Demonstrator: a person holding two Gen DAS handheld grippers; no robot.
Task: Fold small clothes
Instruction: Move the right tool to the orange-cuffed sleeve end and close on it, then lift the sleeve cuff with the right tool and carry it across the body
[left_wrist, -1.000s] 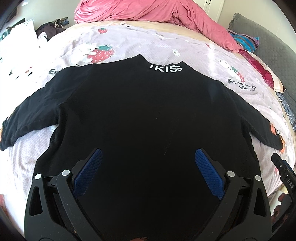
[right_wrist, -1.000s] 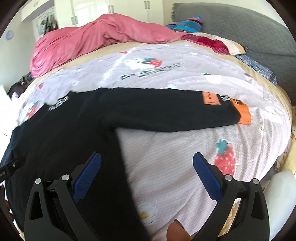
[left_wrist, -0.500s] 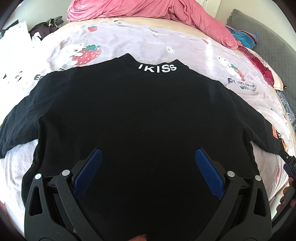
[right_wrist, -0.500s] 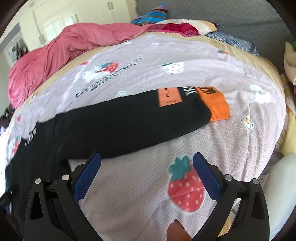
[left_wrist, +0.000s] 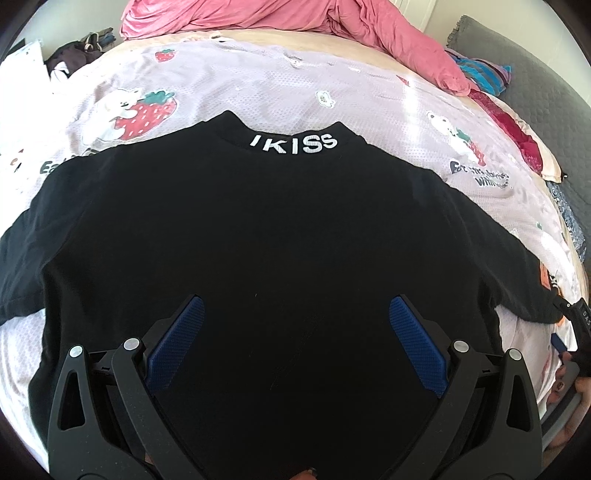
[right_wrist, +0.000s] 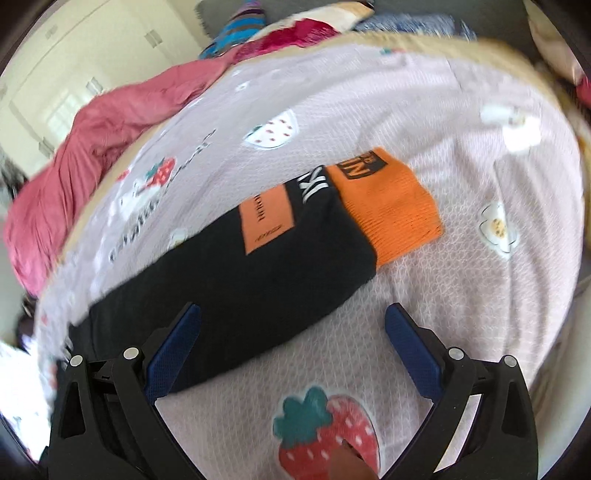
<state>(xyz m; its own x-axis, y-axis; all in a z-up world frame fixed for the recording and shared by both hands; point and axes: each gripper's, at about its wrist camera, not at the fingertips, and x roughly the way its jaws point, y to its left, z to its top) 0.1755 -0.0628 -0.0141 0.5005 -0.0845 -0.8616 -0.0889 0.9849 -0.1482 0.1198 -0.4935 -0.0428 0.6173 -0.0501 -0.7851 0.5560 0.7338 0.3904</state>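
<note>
Right wrist alone shows, blurrily, the sweater's (left_wrist: 280, 236) orange cuff (right_wrist: 391, 206); both hand-held grippers spread.

A wide bed is filling both views, wearing a pale lilac bedsheet printed with strawberries and little bears (left_wrist: 369, 92); a crumpled pink quilt (left_wrist: 295, 14) is lying heaped along its far edge; a striped blue and purple cloth (left_wrist: 484, 75) and a dark red patterned pillow (left_wrist: 517, 133) are sitting near a grey quilted padded headboard (left_wrist: 546, 96); dark clothes (left_wrist: 81, 51) are piling up at the far left corner; cream panelled wardrobe doors (right_wrist: 74, 66) are standing behind the bed; bright daylight is washing over the sheet.
</note>
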